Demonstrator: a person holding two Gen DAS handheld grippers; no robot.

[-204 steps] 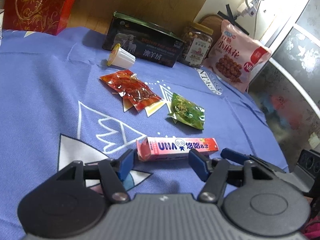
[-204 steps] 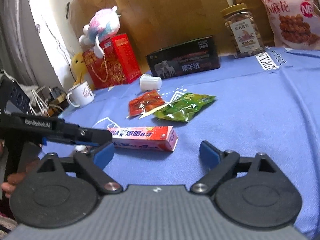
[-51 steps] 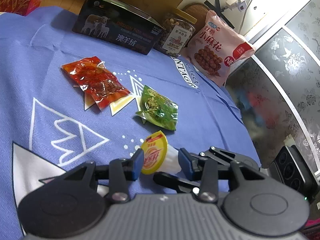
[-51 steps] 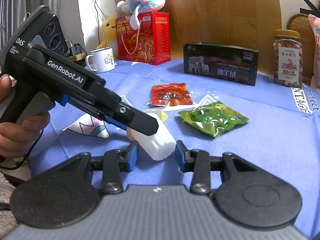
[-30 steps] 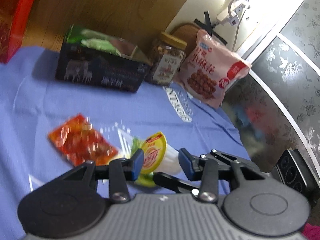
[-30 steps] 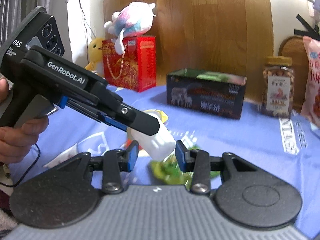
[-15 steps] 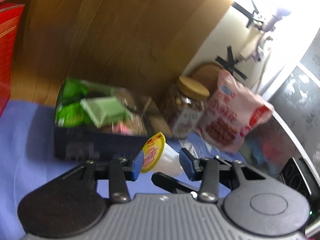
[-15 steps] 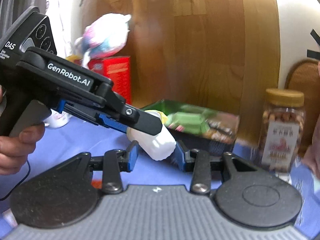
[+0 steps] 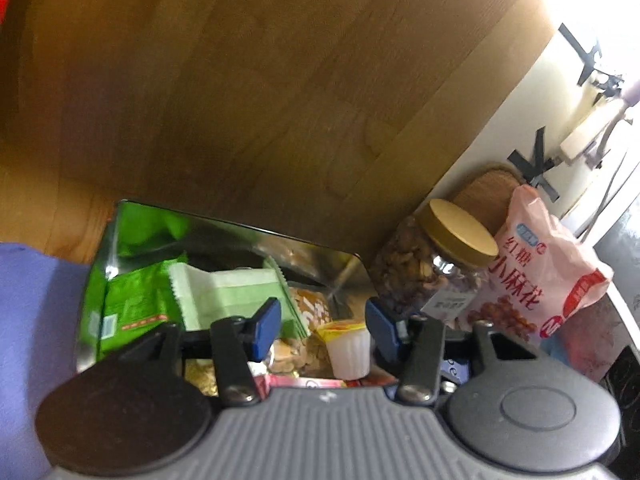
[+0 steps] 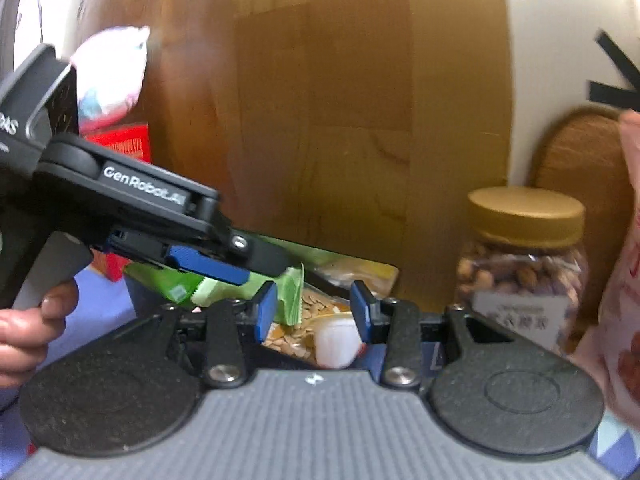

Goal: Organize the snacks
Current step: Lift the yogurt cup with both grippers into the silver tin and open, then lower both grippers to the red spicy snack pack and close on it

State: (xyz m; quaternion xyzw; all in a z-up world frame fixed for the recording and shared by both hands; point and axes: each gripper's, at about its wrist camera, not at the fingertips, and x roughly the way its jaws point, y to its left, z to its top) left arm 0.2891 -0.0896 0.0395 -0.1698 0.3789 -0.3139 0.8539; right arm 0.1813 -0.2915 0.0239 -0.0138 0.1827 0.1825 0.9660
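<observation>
Both tongs stood open and held nothing; the left gripper (image 9: 323, 330) and the right gripper (image 10: 313, 312) showed flat blue pads on black plastic arms, spread wider than the jelly cup (image 9: 349, 349). This small ribbed white cup with a yellow foil lid lay free inside the tin box (image 9: 120, 216), a shiny metal box; beside it in the box were crinkled green packets (image 9: 224, 292). Right of the box stood a clear nut jar (image 9: 436, 268) with a round golden lid.

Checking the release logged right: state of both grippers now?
Left gripper: open, holding nothing; jelly cup sits loose in the tin below.
Right gripper: open, holding nothing.
</observation>
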